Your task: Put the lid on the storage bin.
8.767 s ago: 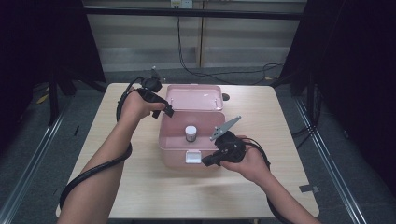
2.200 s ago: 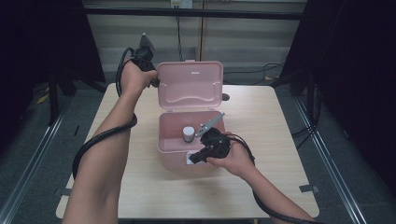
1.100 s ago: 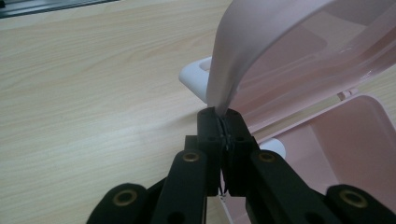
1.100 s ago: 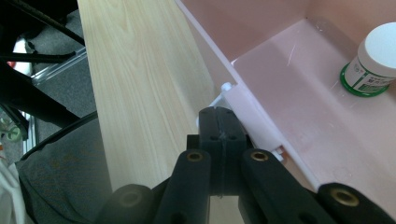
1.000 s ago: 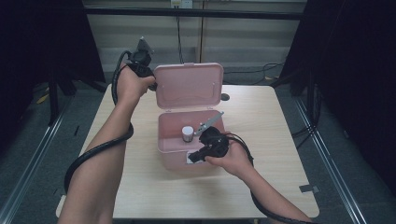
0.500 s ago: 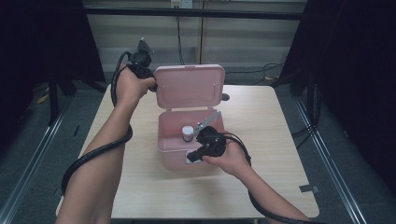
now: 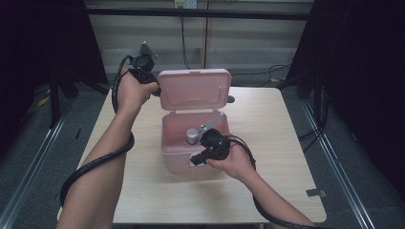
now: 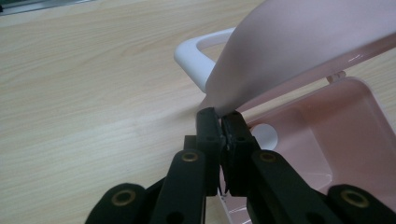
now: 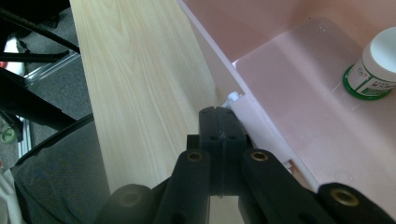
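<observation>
At the back left corner of the pink box, your left gripper (image 8: pixel 220 122) has its two black jaws pinched together on the edge of the raised lid (image 8: pixel 299 46), with no gap showing between them beyond the thin plastic they clamp. From there the lid (image 7: pixel 194 89) stands nearly upright behind the box (image 7: pixel 181 152), its inner face turned toward you, and a white handle (image 8: pixel 198 53) curves out beside it over the tabletop. Your left hand (image 7: pixel 133 90) wraps the gripper body high above the table's far left side, the forearm reaching forward and up from the bottom of the high view with the black cable looped beneath it. Your right gripper (image 9: pixel 218 116) is closed too, jaws pressed flat together with nothing visibly between them, their tips sitting at the box's front rim next to a small white latch piece (image 9: pixel 243 109). Your right hand (image 7: pixel 231 160) holds that gripper low at the box's near right corner, wrist bent inward, the forearm coming in from the lower right. Inside the box a small white-capped bottle (image 7: pixel 192 136) with a green-edged label stands upright on the floor of the box, near its middle, apart from both grippers. Everything rests on the pale wooden table (image 7: pixel 286 143).
</observation>
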A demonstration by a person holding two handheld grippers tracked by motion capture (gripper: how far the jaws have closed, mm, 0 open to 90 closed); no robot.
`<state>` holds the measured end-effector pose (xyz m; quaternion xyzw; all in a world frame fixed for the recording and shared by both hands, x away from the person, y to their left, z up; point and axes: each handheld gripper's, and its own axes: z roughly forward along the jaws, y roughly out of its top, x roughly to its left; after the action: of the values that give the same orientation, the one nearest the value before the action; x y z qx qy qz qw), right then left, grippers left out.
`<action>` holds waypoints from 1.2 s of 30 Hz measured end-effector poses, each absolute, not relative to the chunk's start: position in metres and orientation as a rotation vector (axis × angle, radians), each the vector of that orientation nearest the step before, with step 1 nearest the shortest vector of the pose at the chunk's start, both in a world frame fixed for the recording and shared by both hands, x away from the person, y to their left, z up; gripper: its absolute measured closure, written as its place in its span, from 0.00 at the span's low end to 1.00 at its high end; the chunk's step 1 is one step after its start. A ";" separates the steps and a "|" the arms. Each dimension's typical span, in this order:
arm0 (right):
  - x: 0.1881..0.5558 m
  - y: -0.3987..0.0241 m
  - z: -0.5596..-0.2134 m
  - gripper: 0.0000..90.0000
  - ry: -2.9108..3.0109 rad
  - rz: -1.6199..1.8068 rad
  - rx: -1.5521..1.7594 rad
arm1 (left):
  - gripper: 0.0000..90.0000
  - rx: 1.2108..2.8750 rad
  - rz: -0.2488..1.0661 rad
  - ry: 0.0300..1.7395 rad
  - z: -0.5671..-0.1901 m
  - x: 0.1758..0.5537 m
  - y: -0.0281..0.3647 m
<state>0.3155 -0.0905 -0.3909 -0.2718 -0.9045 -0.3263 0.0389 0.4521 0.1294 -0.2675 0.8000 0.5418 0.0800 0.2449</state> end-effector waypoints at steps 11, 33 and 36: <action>0.315 -0.090 -0.391 1.00 -2.772 -1.003 -0.841 | 0.96 2.167 0.226 1.466 -0.270 0.443 0.131; 0.317 -0.091 -0.391 1.00 -2.740 -1.003 -0.855 | 1.00 2.179 0.192 1.441 -0.272 0.430 0.130; 0.317 -0.091 -0.391 1.00 -2.739 -1.003 -0.856 | 1.00 2.187 0.191 1.453 -0.271 0.431 0.132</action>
<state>0.3171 -0.0905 -0.3911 -0.2813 -0.8999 -0.3294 0.0508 0.4306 0.1317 -0.2711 0.8040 0.5341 0.0702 0.2517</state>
